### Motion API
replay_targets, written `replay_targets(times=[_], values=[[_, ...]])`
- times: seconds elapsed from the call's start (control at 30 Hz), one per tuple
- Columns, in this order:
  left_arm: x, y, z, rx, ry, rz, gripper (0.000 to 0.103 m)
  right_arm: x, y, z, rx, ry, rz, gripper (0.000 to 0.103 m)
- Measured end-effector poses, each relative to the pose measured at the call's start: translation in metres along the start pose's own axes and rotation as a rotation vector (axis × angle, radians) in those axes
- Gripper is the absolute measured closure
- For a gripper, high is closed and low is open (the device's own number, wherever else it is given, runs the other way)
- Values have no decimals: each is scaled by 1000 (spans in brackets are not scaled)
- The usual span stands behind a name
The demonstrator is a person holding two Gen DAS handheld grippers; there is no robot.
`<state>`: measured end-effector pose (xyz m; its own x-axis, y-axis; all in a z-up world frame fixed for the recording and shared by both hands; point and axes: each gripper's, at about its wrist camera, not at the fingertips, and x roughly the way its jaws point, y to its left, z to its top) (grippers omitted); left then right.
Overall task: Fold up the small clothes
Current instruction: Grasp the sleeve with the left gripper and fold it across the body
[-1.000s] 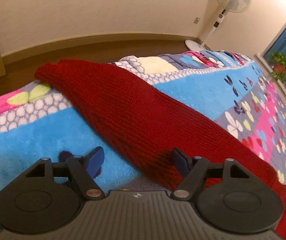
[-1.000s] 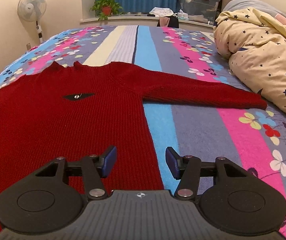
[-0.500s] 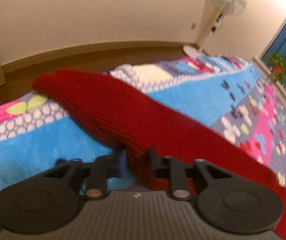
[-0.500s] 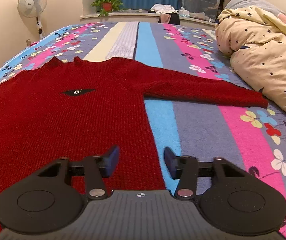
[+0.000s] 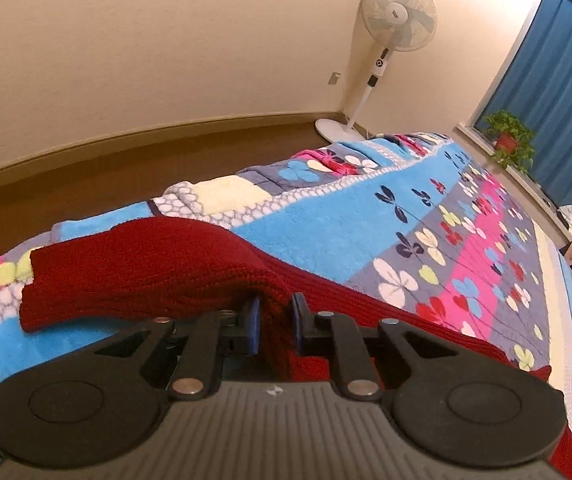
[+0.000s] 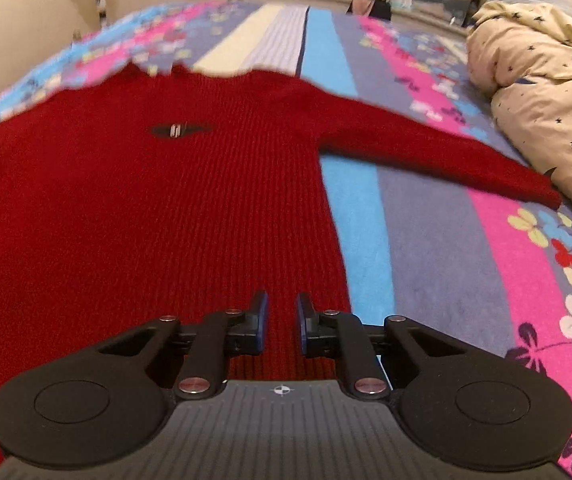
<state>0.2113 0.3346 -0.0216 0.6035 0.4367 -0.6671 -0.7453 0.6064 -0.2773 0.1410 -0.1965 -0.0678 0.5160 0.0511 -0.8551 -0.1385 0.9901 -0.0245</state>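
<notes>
Red knit sweater (image 6: 134, 208) lies face up and mostly flat on the bed, collar at the far end, hem nearest me. Small dark emblem (image 6: 178, 129) with a metal tag sits on the chest. One sleeve (image 6: 437, 148) stretches out flat to the right, cuff ending just beside the star-print duvet (image 6: 545, 80). The other sleeve (image 5: 138, 268) is at the left edge of the bed, bunched into a raised hump, cuff end draped toward the near left.

My left gripper (image 5: 274, 328): jaws closing, clamped on a ridge of that left sleeve's knit; fabric is pinched between the blue pads (image 5: 253, 326) and lifted off the blanket. My right gripper (image 6: 282, 326): jaws closing, nearly together, sitting at the hem near the sweater's right side seam. Knit shows in the gap; looks pinched, though I can't see the pads pressing clearly.

Underneath: floral striped blanket (image 6: 465, 264), blue, grey, pink bands. Surroundings: standing fan (image 5: 389, 40) on the floor at the far left wall, potted plant (image 5: 511, 144) on the sill by the blue curtain (image 5: 561, 92). Duvet heap on the far right of the bed crowds the right cuff. Far background in the right wrist view is motion-blurred.
</notes>
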Motion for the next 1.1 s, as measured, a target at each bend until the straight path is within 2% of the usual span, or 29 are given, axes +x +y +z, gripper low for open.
replay_targets(times=[0.07, 0.13, 0.2, 0.3, 0.33, 0.37, 0.43, 0.47, 0.53, 0.57, 0.7, 0.77, 0.83, 0.87, 0.93, 1.03, 1.07, 1.1], values=[[-9, -14, -3, 62, -30, 20, 87, 3, 3, -2, -18, 30, 2, 88], [-29, -40, -12, 174, -92, -30, 88, 5, 6, -3, -30, 38, -2, 88], [-52, -70, -27, 290, -154, -141, 88, 5, 8, -4, -32, 40, -7, 87], [-93, -121, -71, 520, -210, -398, 88, 6, 12, -5, -40, 41, -20, 87], [-103, -136, -88, 588, -192, -488, 87, 5, 13, -5, -44, 40, -25, 87], [-109, -149, -105, 652, -132, -596, 86, 5, 14, -5, -49, 39, -30, 87], [-112, -167, -129, 750, 53, -791, 72, 5, 15, -5, -55, 36, -41, 87], [-113, -172, -138, 788, 104, -831, 67, 5, 15, -5, -56, 35, -46, 86], [-116, -174, -144, 827, 74, -782, 46, 4, 16, -5, -54, 35, -55, 85], [-114, -172, -142, 813, 69, -758, 43, 3, 17, -6, -54, 35, -60, 83], [-84, -152, -105, 596, 141, -662, 43, 4, 20, -4, -60, 31, -80, 83], [-68, -139, -81, 499, 142, -568, 43, 2, 22, -3, -70, 9, -94, 83], [-58, -126, -65, 441, 133, -470, 43, -5, 22, 1, -51, -52, -92, 92], [-53, -121, -57, 408, 131, -429, 43, -9, 21, 3, -20, -86, -82, 96], [-44, -111, -37, 337, 145, -370, 43, -14, 19, 9, 70, -136, -50, 96], [-34, -96, -14, 244, 169, -331, 43, -10, 24, 21, 196, -180, 26, 94], [-33, -92, -11, 228, 174, -325, 43, -4, 29, 29, 242, -184, 71, 87], [-32, -88, -7, 217, 179, -324, 43, 3, 33, 35, 281, -184, 112, 71]])
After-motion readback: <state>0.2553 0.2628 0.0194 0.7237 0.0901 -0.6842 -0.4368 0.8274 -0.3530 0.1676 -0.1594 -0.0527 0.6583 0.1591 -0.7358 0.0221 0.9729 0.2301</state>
